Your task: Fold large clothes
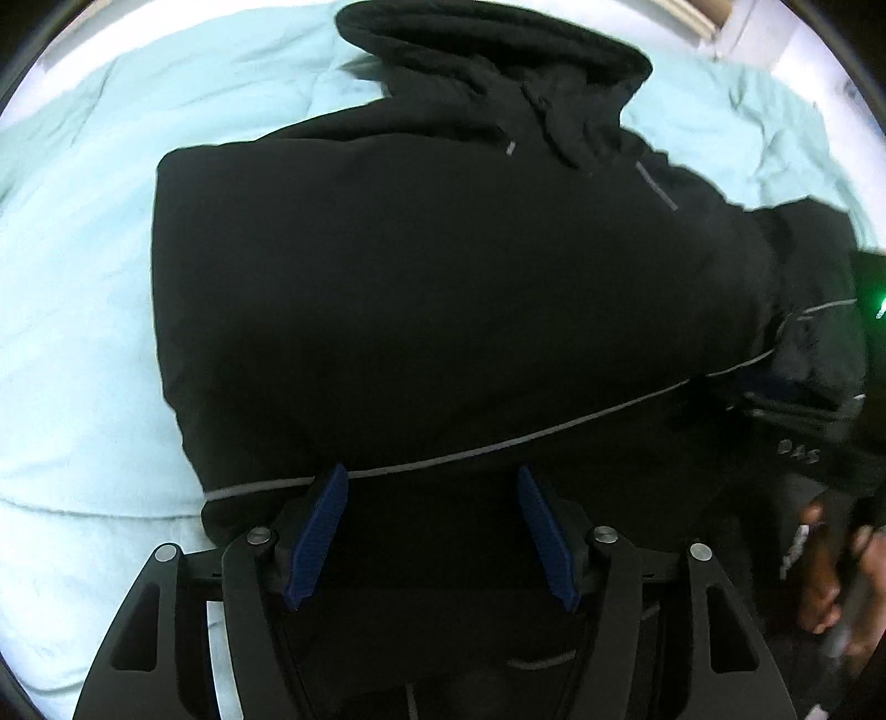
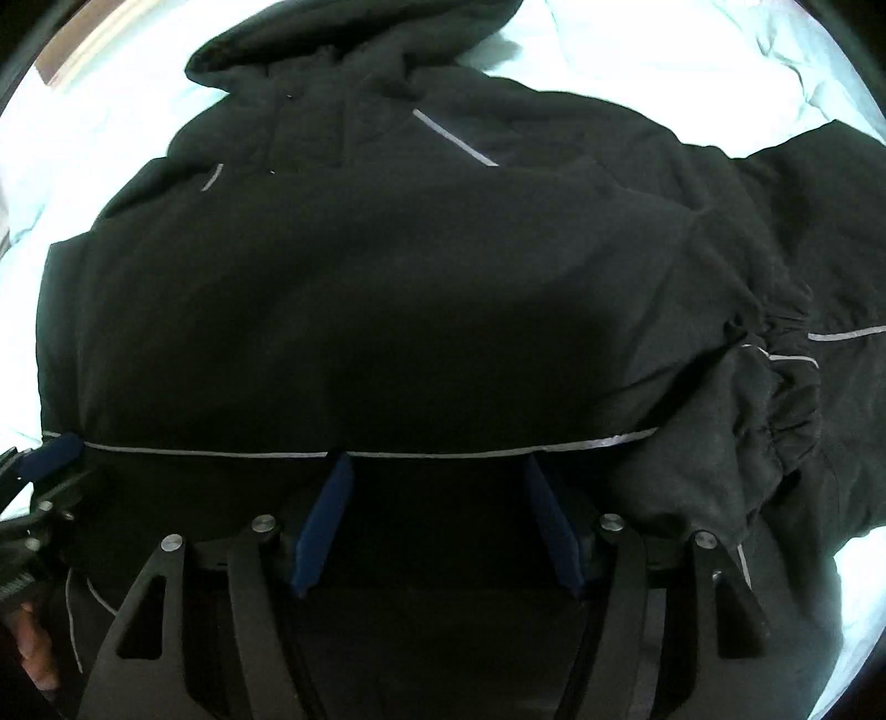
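one black hooded jacket (image 1: 443,288) lies spread on a bed covered by a pale mint duvet (image 1: 83,277). its long axis runs away from both cameras, the hood (image 1: 487,50) at the far end and the hem nearest the hand-held grippers. one grey reflective stripe (image 1: 498,443) crosses the body from side to side close to the hem. in the right wrist view a sleeve (image 2: 736,399) is folded in over the right side, its gathered cuff (image 2: 786,432) bunched beside the stripe.

the left hand-held gripper (image 1: 434,545) hangs over the hem with its two blue pads (image 1: 318,534) apart, nothing pinched between them. the right hand-held gripper (image 2: 437,523) is likewise spread, pads clear of the cloth, its tips just short of the stripe. a person's hand (image 1: 830,576) shows blurred at the right edge of the left wrist view. nothing but the duvet surrounds the jacket.
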The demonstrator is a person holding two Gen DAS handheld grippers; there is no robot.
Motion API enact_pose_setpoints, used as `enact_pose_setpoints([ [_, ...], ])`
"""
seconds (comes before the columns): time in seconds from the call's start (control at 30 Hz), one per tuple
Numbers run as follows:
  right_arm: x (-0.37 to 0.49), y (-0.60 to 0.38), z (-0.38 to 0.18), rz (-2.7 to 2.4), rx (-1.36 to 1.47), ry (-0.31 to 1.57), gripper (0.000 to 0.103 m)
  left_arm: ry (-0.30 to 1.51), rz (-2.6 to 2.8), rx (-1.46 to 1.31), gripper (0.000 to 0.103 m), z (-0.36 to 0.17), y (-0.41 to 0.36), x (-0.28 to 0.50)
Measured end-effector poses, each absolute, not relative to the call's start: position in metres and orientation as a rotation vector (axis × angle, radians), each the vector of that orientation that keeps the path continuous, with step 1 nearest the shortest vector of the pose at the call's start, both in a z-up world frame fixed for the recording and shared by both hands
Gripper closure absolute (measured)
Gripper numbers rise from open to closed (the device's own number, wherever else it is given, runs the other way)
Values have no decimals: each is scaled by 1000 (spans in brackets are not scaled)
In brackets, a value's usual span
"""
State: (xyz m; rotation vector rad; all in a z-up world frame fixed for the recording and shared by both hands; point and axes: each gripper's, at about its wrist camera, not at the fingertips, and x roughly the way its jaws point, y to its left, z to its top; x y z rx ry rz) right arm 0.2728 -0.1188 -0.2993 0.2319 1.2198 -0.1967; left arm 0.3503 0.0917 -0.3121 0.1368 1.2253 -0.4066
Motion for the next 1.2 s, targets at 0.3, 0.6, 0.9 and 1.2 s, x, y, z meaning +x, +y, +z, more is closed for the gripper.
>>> enact_pose_setpoints([
  [0.3,241,-110,-242,-194,301,1200,36,1136,-454,114,35,-237,124,289],
  [0.6,138,-67,-174,-158,323,1134,36,1054,-427,16,35,-166,168,206],
  [0.9,60,-36,-132,-177,291,1101,36,1025,-468,-45,35,-144,164,147],
  [1.2,-1,-88,-130,-232,377,1096,36,995,-462,-18,35,-130,140,109],
])
